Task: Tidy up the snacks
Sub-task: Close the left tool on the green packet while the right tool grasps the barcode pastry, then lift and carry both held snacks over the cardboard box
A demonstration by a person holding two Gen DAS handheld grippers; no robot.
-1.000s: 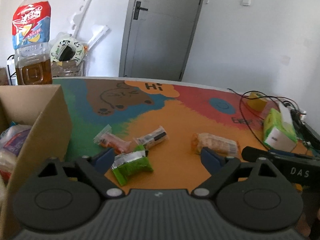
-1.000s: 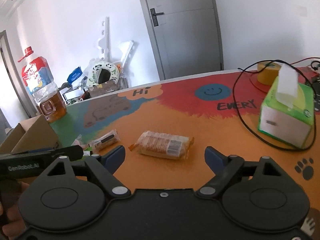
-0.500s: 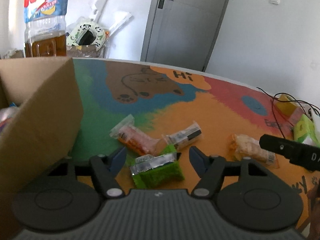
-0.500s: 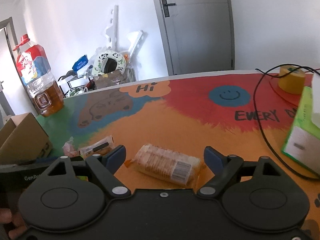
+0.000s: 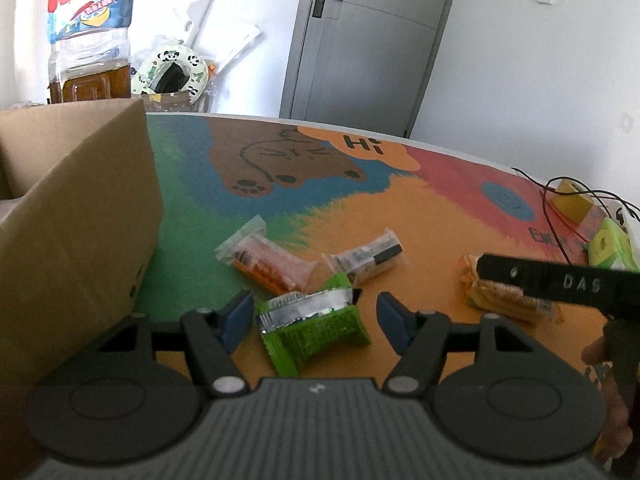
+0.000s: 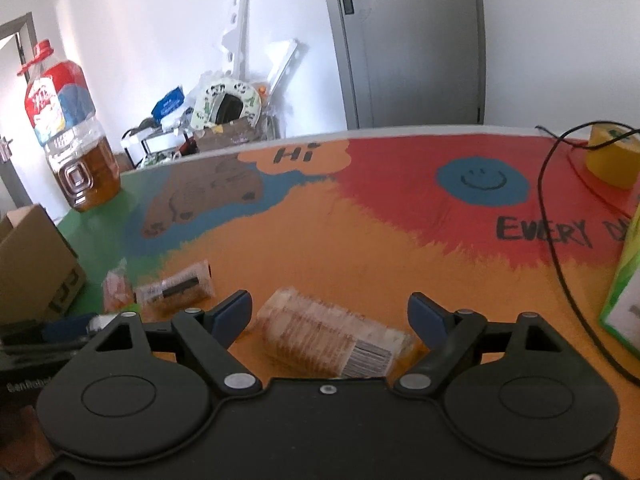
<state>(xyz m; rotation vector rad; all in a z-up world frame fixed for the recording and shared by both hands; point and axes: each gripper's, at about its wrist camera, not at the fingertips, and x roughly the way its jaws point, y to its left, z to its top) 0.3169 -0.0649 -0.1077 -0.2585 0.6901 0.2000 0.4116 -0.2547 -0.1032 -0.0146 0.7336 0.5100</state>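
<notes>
Left gripper (image 5: 314, 311): black two-finger tongs with blue pads, spread apart, one finger on either side of the green foil-topped snack packet (image 5: 314, 326). No contact between pads and packet can be made out.

Right gripper (image 6: 330, 314): same build, fingers spread wide, straddling the clear-wrapped cracker packet with a barcode label (image 6: 336, 340). The packet lies flat on the orange part of the table, not clamped.

Table (image 6: 360, 232): top painted in orange, red, blue, green and brown, with a cat drawing, a "Hi" bubble, a smiley and the lettering "EVERY".

Further snacks, left wrist view: an orange-filled clear packet (image 5: 266, 266) just behind the green one, touching it, and a clear packet with a dark bar inside (image 5: 366, 258) just beside both, toward the middle of the table.

Brown cardboard box (image 5: 76, 232): open-topped, at the left edge of the table, near the green packet.

Large plastic oil bottle with a red and blue label (image 6: 76, 156): upright at the far left corner.

Green and white tissue box (image 6: 626, 288): at the right edge. Yellow tape roll (image 6: 614, 156): far right corner, with a black cable (image 6: 554, 248) looping past it.

Grey door (image 6: 404, 44): shut, in the white wall behind.
</notes>
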